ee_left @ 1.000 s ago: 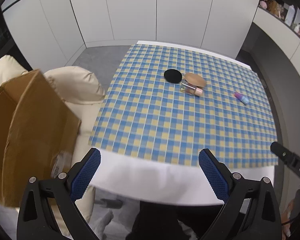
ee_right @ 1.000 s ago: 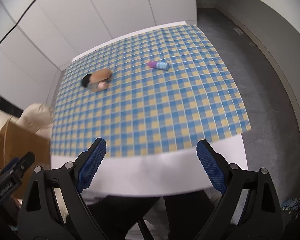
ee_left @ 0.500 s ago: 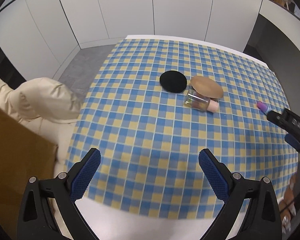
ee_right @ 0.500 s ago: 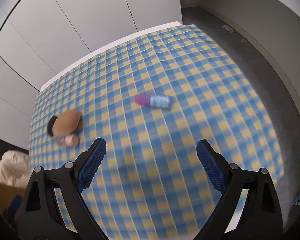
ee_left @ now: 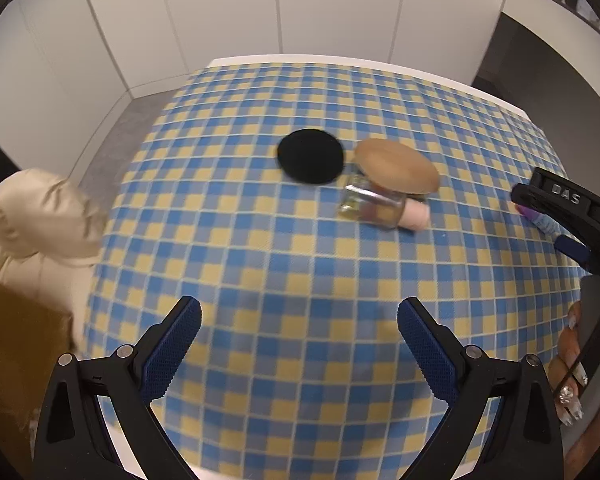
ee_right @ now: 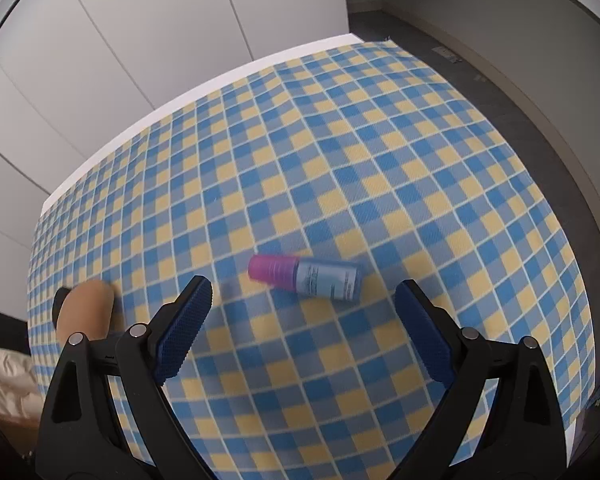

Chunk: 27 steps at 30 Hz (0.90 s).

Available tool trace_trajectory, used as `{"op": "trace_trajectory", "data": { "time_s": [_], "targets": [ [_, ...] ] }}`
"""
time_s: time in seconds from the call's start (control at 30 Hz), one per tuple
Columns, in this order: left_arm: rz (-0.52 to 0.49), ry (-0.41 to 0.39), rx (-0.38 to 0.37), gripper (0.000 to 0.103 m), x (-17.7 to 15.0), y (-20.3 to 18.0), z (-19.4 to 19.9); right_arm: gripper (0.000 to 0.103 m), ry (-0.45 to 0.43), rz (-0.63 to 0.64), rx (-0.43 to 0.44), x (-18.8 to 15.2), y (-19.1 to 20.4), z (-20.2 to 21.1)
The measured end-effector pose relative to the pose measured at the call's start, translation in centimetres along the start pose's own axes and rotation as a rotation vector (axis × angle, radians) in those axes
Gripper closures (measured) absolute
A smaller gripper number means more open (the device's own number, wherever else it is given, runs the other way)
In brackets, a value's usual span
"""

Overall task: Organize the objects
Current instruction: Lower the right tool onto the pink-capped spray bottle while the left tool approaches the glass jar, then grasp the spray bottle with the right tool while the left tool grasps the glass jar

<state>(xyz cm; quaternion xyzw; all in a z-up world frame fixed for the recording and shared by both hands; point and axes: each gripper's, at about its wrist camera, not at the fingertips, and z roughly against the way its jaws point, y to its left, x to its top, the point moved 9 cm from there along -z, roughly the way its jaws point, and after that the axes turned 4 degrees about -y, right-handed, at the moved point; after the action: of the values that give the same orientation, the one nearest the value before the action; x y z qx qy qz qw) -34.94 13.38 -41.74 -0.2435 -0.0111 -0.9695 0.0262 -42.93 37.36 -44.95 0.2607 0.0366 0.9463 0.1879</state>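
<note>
On the checked tablecloth [ee_right: 380, 152], a small bottle [ee_right: 314, 276] with a pink cap lies on its side, at 12 o'clock just ahead of the right gripper [ee_right: 302, 312], jaws spread wide, empty. Left gripper [ee_left: 298, 334] likewise released, nothing between its pads. Ahead of it at 12 to 1 o'clock: black disc [ee_left: 311, 156], tan round lid [ee_left: 398, 165], glass jar [ee_left: 374, 204] lying touching the lid. Cream cushion [ee_left: 36, 216] at 9 o'clock.

Walls: white flat panels [ee_left: 228, 12] beyond the jaws.
Floor: grey [ee_right: 496, 92], right of the jaws.
Table: checked cloth [ee_left: 300, 260] under the jaws.
Chair: cream cushion [ee_left: 36, 216], left.
</note>
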Motion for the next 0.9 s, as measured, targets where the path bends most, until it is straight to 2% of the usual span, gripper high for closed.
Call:
{"op": "trace_trajectory", "data": {
  "time_s": [0.1,0.2,0.27,0.33,0.43,0.53,0.63,0.67,0.7,0.8,0.9],
  "targets": [
    [-0.021,-0.003,-0.027,0.004,0.6,-1.0,-0.7,0.013,-0.015,0.055,-0.019,0.2,0.5,-0.6],
    [-0.006,0.001,-0.062,0.004,1.3,-1.6,-1.9,0.025,-0.041,0.106,-0.068,0.2,0.5,-0.9],
    [0.008,0.002,-0.09,0.004,1.8,-2.0,-2.6,0.036,-0.068,0.136,-0.096,0.1,0.3,-1.0],
    [-0.004,-0.017,-0.08,0.004,2.4,-2.3,-3.2,0.042,-0.087,0.162,-0.112,0.0,0.1,-1.0],
    [-0.049,-0.054,-0.057,0.004,3.3,-3.1,-3.8,0.042,-0.1,0.164,-0.089,-0.2,0.0,-1.0],
    [-0.059,-0.048,-0.066,0.004,3.8,-3.8,-4.7,0.042,-0.113,0.171,-0.076,-0.6,0.0,-1.1],
    [-0.05,-0.047,-0.039,0.005,4.3,-3.8,-5.8,0.042,-0.119,0.178,-0.065,-0.9,0.0,-1.2],
    [-0.04,-0.066,-0.027,0.006,4.6,-3.7,-5.8,0.042,-0.12,0.177,-0.059,-1.0,0.0,-1.2],
    [-0.029,-0.071,-0.035,0.012,4.7,-3.6,-5.9,0.042,-0.121,0.178,-0.055,-1.1,0.0,-1.2],
    [-0.016,-0.108,-0.035,0.042,5.4,-3.5,-5.4,0.042,-0.125,0.178,-0.037,-1.5,-0.1,-1.3],
    [-0.028,-0.111,-0.011,0.042,5.5,-3.3,-5.1,0.043,-0.119,0.179,-0.033,-1.9,-0.2,-1.4]
  ]
}}
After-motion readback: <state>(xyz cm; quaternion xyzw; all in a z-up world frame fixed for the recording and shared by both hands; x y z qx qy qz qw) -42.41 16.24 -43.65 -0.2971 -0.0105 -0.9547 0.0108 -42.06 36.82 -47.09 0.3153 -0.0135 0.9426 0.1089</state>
